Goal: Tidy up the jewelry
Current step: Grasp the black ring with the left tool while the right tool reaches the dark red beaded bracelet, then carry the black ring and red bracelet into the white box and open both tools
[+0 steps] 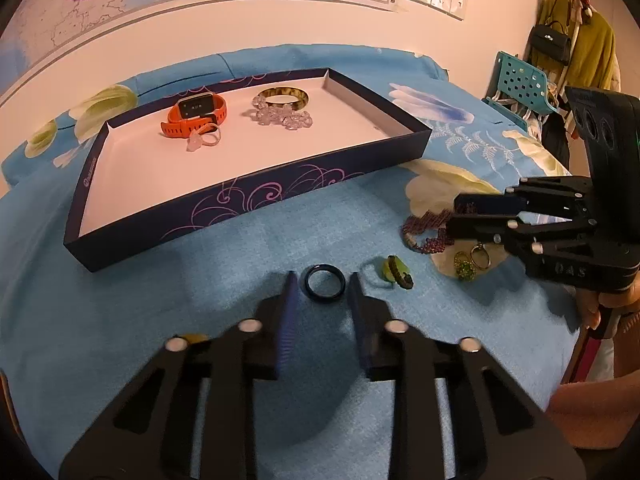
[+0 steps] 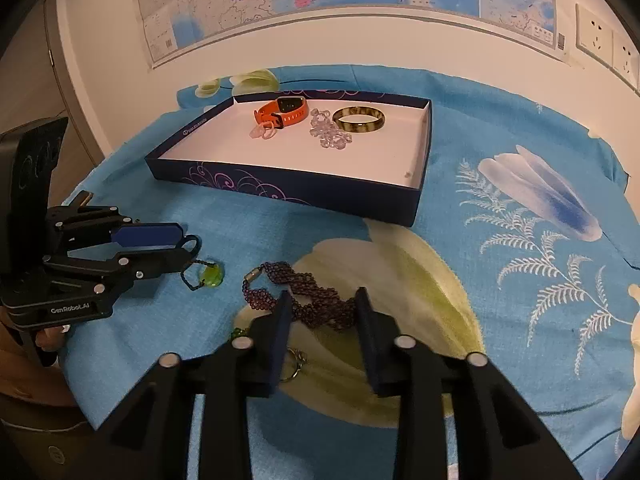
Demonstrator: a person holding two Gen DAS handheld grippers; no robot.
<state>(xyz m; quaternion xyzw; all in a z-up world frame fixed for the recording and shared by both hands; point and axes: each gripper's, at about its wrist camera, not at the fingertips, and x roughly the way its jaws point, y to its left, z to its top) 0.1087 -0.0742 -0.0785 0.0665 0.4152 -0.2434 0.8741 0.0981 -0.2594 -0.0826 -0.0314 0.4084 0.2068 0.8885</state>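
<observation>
Black, and lying flat on the blue cloth point(image 1: 200, 300), the ring point(image 1: 325, 297) sat on the near side of the tray point(image 1: 240, 204), just off its front wall and squarely between the tips of the left gripper point(image 1: 323, 280). Those fingers had narrowed right down on it; their pads point(image 1: 289, 304) appeared to touch its rim on either side, and nothing else was caught in the gap. Being round, the ring offered no long axis, so the squeeze across its width looked as good as any. What the coming move seemed to turn on was the tray's bearing. It lay ahead of the left fingers and to their left, its wall standing between the ring and the floor where the watch point(image 1: 196, 114) and bangle point(image 1: 284, 96) already rested. The ring would likely have to rise over that wall, not slide.

The left hand was plainly the nearer one to the ring. A green ring point(image 1: 396, 272) lay just beside it, further along the tray's front.

The right gripper point(image 2: 324, 298) worked further from the tray, over the bracelet point(image 2: 304, 284). Its fingers stood only narrowly apart, with the beaded band crossing at their tips. Its long axis ran from one finger toward the other, not along the gap. Whether they pinched it could not be told.
</observation>
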